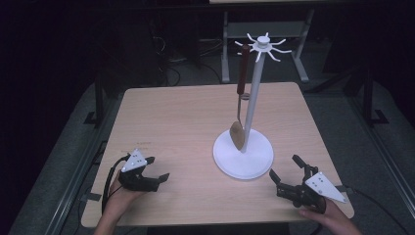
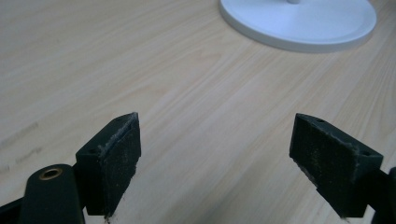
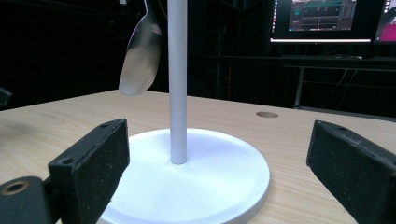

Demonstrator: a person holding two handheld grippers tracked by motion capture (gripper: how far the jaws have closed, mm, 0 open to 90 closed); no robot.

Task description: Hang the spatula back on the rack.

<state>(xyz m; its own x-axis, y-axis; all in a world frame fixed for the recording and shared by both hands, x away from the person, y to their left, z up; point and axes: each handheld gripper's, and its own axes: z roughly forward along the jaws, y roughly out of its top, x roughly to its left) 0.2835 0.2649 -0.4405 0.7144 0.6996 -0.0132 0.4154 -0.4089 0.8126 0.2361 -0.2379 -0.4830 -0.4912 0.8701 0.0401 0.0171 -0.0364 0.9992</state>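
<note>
A white utensil stand [image 1: 243,155] with a round base and a tall pole stands on the right half of the wooden table [image 1: 171,117]. A spoon [image 1: 239,105] with a dark red handle hangs from one of its top hooks, its bowl just above the base. My left gripper [image 1: 157,169] rests low at the table's front left, open, with only bare wood between its pads [image 2: 116,158]. My right gripper [image 1: 285,169] sits at the front right, open and facing the stand's base [image 3: 196,177]; the spoon bowl [image 3: 140,53] hangs beside the pole [image 3: 178,79].
The table's front edge lies just under both hands. A small round hole [image 3: 267,114] marks the tabletop beyond the stand. Behind the table the room is dark, with a metal frame [image 1: 264,44], cables on the floor, and lit monitors [image 3: 322,18].
</note>
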